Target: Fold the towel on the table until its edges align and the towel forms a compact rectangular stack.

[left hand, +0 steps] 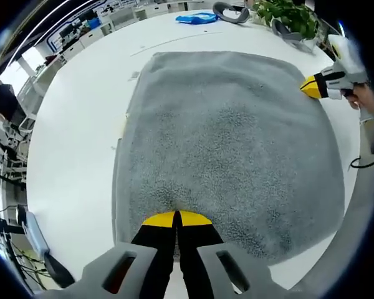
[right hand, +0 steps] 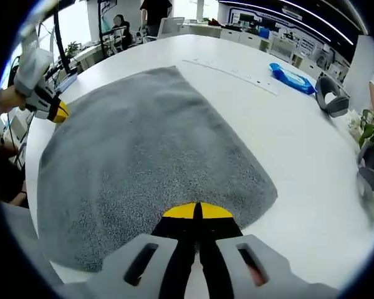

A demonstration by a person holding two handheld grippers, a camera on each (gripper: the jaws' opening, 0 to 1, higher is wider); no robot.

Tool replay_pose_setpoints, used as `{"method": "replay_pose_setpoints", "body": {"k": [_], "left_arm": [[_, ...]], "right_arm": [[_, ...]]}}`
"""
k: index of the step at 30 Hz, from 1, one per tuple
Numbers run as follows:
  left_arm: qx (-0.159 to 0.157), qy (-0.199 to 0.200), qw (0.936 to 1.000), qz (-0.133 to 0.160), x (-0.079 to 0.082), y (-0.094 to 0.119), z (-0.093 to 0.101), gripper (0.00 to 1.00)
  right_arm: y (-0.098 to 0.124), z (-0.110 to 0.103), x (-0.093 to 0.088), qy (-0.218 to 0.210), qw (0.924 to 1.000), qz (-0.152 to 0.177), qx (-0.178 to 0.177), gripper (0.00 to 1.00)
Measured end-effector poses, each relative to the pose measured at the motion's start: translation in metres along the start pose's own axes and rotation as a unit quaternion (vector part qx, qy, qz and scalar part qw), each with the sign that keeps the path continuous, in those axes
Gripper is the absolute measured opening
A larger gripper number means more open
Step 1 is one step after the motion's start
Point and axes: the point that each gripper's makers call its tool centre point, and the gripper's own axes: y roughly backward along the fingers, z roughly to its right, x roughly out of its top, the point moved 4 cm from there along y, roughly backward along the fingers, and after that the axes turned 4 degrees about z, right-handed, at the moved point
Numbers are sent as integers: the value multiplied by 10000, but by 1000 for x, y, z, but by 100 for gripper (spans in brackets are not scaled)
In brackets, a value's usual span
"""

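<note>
I'm holding both the left gripper (left hand: 176, 217) and right gripper (right hand: 197, 210) clamped shut on one edge of the grey towel (left hand: 230, 137) (spread flat), its opposite edge lying straight ahead across the white table (left hand: 75, 124).

Beyond my work area I see a blue packet (right hand: 292, 78) lying flat on the white table (right hand: 311, 162), a grey headset (right hand: 331, 103) near it, and a leafy plant (left hand: 291, 17) at the table's edge. Desks (left hand: 81, 38) stand further back.
</note>
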Motion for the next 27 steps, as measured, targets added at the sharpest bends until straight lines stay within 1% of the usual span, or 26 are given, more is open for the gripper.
{"method": "replay_pose_setpoints", "body": {"k": [7,10,14,16,19,27], "left_arm": [[-62,-13,9999,-91,5,-3,-3,0],[-76,-30,9999,-120,7,-4,-5,0],[-98,-2,9999,-79,8,-6,-6,0],[-97,-18,9999,-67,8,-6,-5,0],[-71,-162,9998,-59,10,-6,-5,0],[-108,-184,9998,0,15,-8,-5,0]], "right_arm": [[5,-5,-6,-8,10000,7,-60,0],[6,-7,-7,56,10000,-42,-67,0],[7,-8,-8,76,9999,-64,-71,0],[9,-8,-10,-2,10000,-79,-38,0],[12,-9,-13,-49,10000,-75,26,0],[18,-13,-21,-96,9996,-189,209,0]]}}
